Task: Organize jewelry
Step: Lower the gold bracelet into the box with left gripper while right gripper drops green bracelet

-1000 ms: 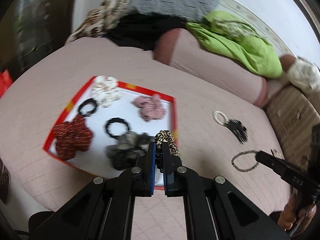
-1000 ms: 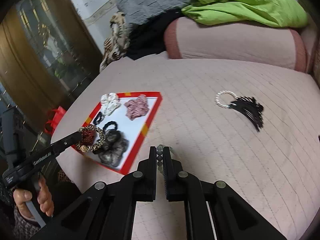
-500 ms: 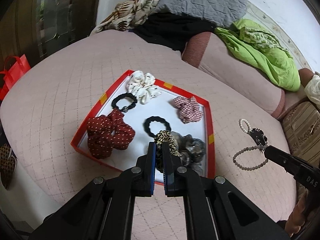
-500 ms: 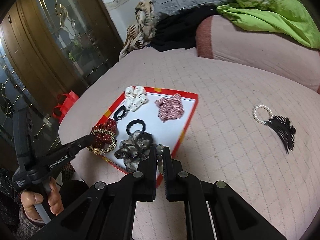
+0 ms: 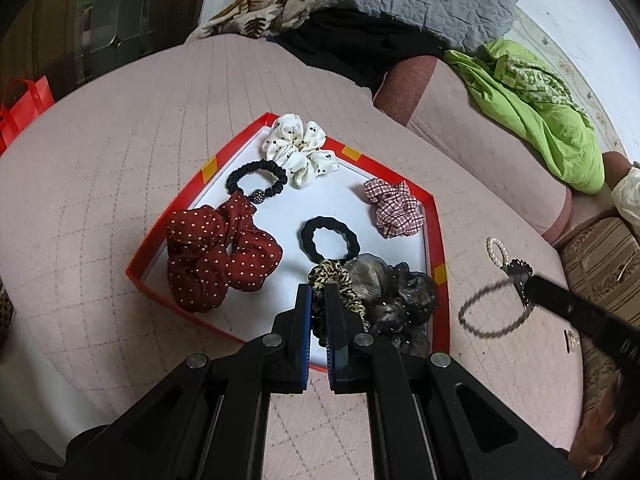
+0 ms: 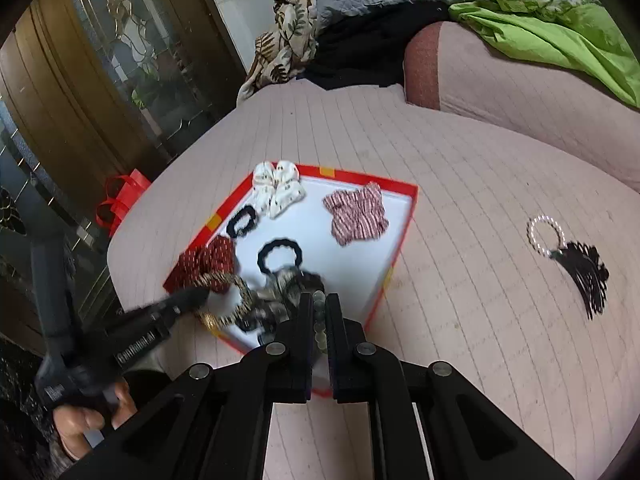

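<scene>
The left gripper (image 5: 316,312) pinches a leopard-print fabric scrunchie (image 5: 334,280) over the near edge of the red-rimmed white tray (image 5: 434,240) on the pink quilted bed. The right gripper (image 6: 318,312) pinches a grey beaded bracelet (image 5: 492,312), held beside the tray. Best to lower each over bare white tray before releasing, clear of the dark gauzy scrunchie (image 5: 396,296). Motion blur smears the bracelet, and the fingers hide both grasped portions.

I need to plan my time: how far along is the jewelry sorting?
Six hair ties already lie in the red-rimmed tray. In hand: left tongs grip the leopard-print scrunchie; right tongs grip the grey bead bracelet. Left: the pearl ring with black tassel.
</scene>
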